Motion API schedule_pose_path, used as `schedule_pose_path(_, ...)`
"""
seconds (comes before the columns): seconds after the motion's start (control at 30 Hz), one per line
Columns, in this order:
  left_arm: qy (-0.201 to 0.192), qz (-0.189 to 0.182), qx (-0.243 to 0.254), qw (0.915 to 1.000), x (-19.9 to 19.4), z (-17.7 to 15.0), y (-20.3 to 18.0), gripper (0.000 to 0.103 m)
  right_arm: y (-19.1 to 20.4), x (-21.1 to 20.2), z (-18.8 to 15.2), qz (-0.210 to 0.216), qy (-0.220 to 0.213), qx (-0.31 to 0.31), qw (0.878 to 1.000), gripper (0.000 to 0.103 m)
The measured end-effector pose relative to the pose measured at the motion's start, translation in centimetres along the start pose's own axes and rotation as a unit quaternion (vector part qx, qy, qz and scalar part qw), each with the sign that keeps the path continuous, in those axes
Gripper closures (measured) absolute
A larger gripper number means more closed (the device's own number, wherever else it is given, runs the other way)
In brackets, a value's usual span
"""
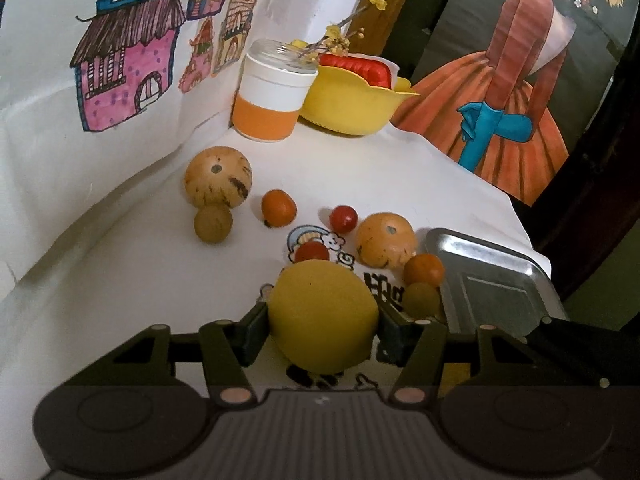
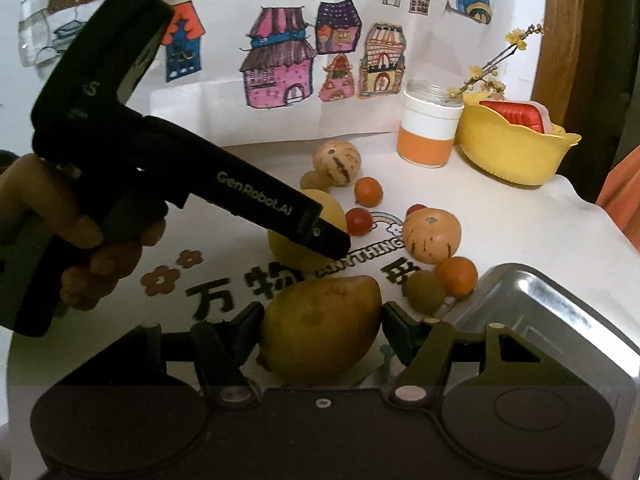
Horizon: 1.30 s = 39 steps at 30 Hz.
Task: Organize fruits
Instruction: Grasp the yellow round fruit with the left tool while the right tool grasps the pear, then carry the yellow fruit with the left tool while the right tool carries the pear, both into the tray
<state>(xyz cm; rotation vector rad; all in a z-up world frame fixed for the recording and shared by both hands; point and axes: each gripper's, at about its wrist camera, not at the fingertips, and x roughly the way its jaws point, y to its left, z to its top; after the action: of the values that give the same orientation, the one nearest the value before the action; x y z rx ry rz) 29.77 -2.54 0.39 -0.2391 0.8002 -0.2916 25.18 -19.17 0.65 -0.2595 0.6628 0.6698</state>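
- Left gripper [image 1: 323,322] fingers closed on a yellow lemon [image 1: 323,316]; right gripper [image 2: 321,330] fingers clamp a mango [image 2: 320,328], left of the metal tray [image 2: 552,312].
- Loose fruits beyond, on the white printed tabletop [image 1: 140,280] (cloth-covered).
- Behind the tray: yellow bowl [image 2: 512,156], house drawings [image 2: 280,76].

Plain yellow lemon [image 1: 323,316], brown-streaked tan melon [image 1: 218,177], silver tray [image 1: 492,280], yellow basin [image 1: 352,108], orange-and-white jar [image 1: 272,96].

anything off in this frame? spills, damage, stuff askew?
Nothing spilled or broken. Fruit lies loose on the cloth, the metal tray holds none. Left gripper grips a lemon, right gripper a mango.
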Motion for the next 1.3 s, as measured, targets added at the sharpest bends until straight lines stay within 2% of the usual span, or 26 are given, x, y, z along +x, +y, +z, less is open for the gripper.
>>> schedule_pose_path(0.33,0.012,-0.014,0.006,0.9998,-0.7,-0.9,-1.6,0.041,-0.4,-3.1,-1.0,0.001,-0.02,0.011,1.0,0.04)
schedule_pose_path(0.73,-0.003,-0.024,0.014,0.9996,-2.1,-0.6,-3.7,0.041,-0.6,-5.2,-1.9,-0.005,-0.037,0.012,0.999,0.045)
schedule_pose_path(1.0,-0.011,-0.023,0.024,0.9994,-2.4,0.0,-4.6,0.041,-1.9,-6.7,-2.5,-0.032,-0.051,0.035,0.998,0.05)
schedule_pose_path(1.3,-0.01,-0.042,0.026,0.9987,-0.2,1.0,-6.5,0.041,-5.6,-7.3,-3.3,-0.087,-0.046,0.058,0.993,0.053)
